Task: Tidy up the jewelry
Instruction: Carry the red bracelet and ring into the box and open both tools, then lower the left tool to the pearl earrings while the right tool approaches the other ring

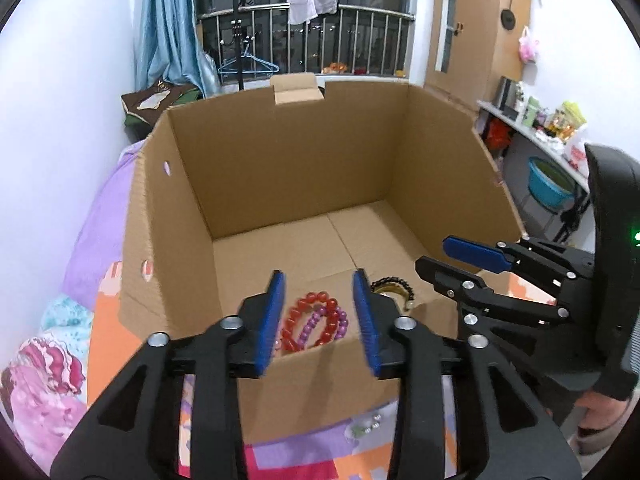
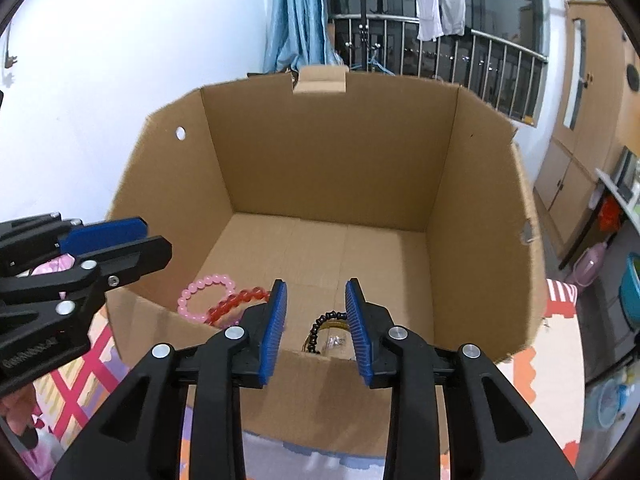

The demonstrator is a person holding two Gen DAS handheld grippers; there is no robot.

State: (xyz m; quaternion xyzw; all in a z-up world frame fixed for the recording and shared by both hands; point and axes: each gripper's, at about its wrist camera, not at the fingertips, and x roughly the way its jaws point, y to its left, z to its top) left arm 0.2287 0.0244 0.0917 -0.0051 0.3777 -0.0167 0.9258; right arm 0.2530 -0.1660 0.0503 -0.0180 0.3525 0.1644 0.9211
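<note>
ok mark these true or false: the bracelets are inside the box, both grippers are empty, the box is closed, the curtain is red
1. The bracelets lie inside the cardboard box: true; red bracelet, black bracelet.
2. Both grippers are empty: true; left gripper and right gripper stand open, holding nothing.
3. The box is closed: false, its top is open.
4. The curtain is red: false, it is light blue.

both wrist views look down close into the same cardboard box (image 1: 280, 168)
</note>
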